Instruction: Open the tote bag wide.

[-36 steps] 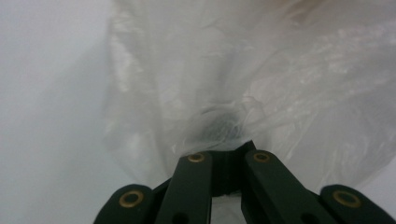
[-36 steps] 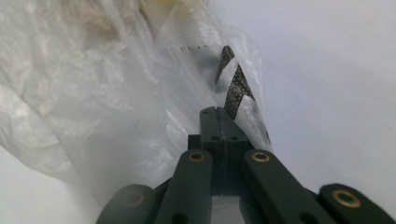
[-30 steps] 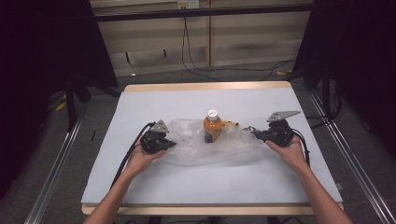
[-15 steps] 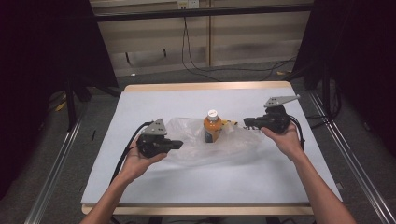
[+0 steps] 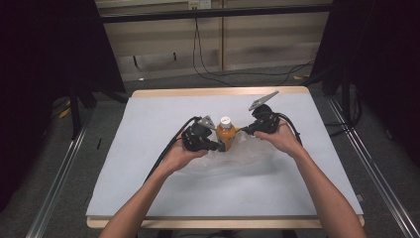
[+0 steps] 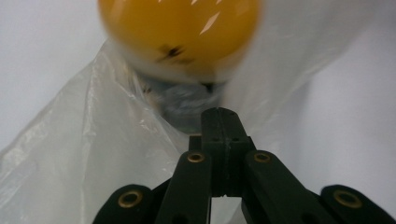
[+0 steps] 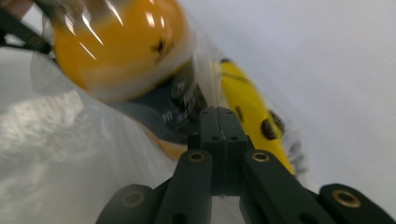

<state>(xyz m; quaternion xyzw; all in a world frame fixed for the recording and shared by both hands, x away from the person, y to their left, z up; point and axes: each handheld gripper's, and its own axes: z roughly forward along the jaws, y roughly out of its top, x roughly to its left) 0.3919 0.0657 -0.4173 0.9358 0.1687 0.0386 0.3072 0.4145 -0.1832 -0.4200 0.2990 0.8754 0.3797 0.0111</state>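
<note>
Drawn inward toward the bottle [image 5: 225, 134], left tool [image 5: 216, 146] and right tool [image 5: 243, 131] both clamped on the plastic bag [image 5: 247, 153], apparently gathering it up around the bottle.

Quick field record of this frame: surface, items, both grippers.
surface: table, pale cover
bottle: upright, orange, white cap, inside bag mouth
bag: clear plastic, lying on the table around the bottle
yellow item: beside the bottle, inside the bag
left gripper: jaws shut on bag edge, left of the bottle
right gripper: jaws shut on bag edge, right of the bottle
</note>
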